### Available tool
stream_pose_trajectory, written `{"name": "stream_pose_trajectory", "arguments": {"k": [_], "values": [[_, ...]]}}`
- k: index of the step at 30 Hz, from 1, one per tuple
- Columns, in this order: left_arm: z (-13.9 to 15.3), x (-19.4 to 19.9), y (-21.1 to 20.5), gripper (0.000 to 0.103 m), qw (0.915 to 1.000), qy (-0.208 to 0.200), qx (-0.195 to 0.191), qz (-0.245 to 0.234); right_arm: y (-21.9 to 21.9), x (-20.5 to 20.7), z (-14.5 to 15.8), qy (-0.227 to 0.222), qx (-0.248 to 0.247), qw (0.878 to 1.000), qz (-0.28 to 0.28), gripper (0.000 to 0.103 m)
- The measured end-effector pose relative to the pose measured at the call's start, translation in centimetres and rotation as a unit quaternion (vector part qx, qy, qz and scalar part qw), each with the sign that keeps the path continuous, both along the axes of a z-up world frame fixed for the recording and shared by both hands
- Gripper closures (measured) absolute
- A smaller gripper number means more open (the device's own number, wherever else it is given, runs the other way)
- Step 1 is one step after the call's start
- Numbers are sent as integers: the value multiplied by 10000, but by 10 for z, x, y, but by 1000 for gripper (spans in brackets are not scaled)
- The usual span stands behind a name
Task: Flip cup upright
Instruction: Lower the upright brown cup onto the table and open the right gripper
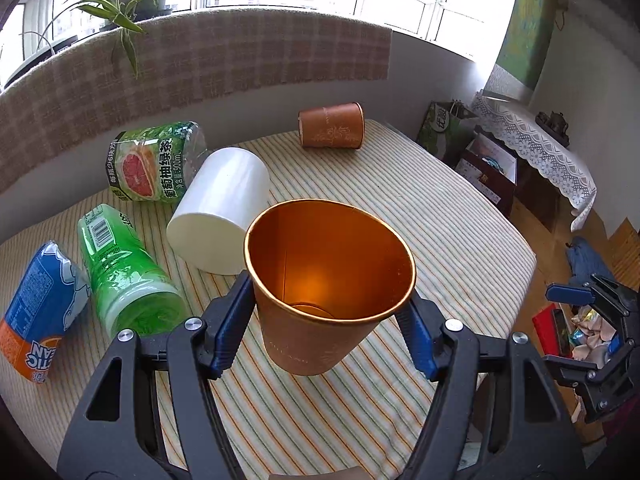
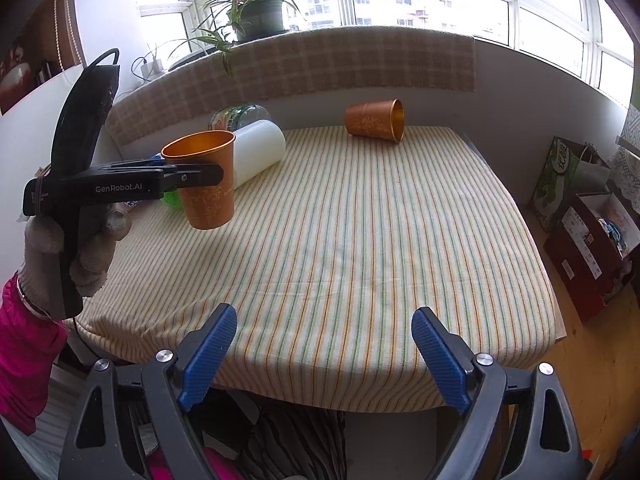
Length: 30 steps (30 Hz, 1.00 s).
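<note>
The left claw (image 1: 328,316) is gripping the orange cup (image 1: 326,280) mouth-up, hanging just above the striped counter (image 2: 360,240); turning looks done, setting down remaining. The right claw (image 2: 324,344) is idling wide open, empty. A second orange cup (image 2: 374,120) is lying sideways, unflipped

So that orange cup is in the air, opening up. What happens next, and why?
Probably lower it straight down: the left gripper holds the orange cup mouth-up, and the right-wrist view shows its base clear above the striped tablecloth, so it is not standing yet.
</note>
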State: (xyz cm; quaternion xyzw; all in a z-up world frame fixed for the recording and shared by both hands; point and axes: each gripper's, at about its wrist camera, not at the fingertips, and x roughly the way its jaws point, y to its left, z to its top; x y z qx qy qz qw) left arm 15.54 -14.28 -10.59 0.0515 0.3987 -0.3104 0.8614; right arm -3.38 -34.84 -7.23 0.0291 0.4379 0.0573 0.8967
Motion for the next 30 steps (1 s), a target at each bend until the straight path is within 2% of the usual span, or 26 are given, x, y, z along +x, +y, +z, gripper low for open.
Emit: {"name": "stream_pose_trajectory", "arguments": {"k": [6,16,30], "values": [[-15,6,-8,32,10000,-18,12,51,-2,-2,0,9,7,10000,-63,12],[-30,7,3,33,9995,249,-122,145,0,-2,0,-3,57,10000,-40,12],[-43,-2,7,32,9986,517,75,90,4,0,1,-31,104,9999,42,12]]}}
